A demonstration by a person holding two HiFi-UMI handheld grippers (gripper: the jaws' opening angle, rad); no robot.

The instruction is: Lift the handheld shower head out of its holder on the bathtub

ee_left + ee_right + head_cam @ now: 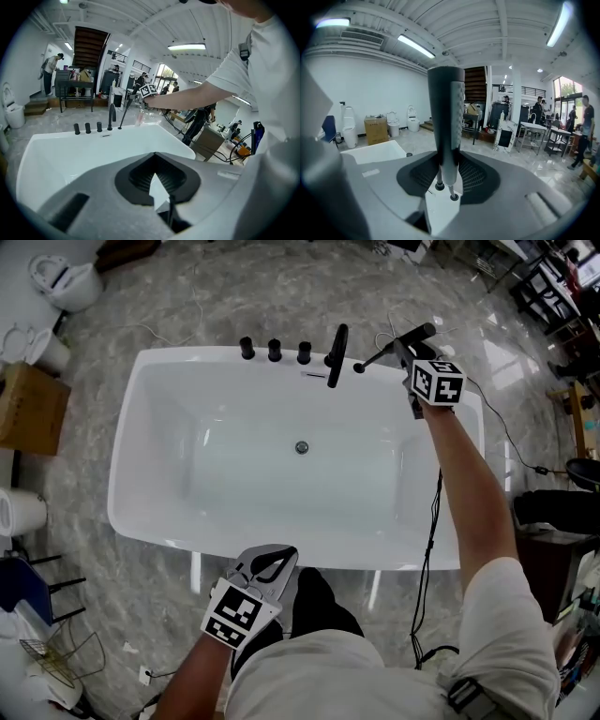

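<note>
A white bathtub [127,474] fills the middle of the head view. My right gripper [410,357] is above its far right corner, shut on the black handheld shower head [420,335]. A thin dark hose [373,360] runs from the head down to the holder [358,368] on the far rim. In the right gripper view the shower head's handle [446,117] stands upright between the jaws, which are closed on it. My left gripper [281,554] hovers at the tub's near edge, shut with nothing in it. In its own view its jaw tips [155,154] meet.
A black spout [336,354] and three black knobs [275,350] stand along the far rim. Toilets [66,277] and a cardboard box [28,404] sit at the left. A cable [431,549] trails on the marble floor at the right, near dark furniture [553,521].
</note>
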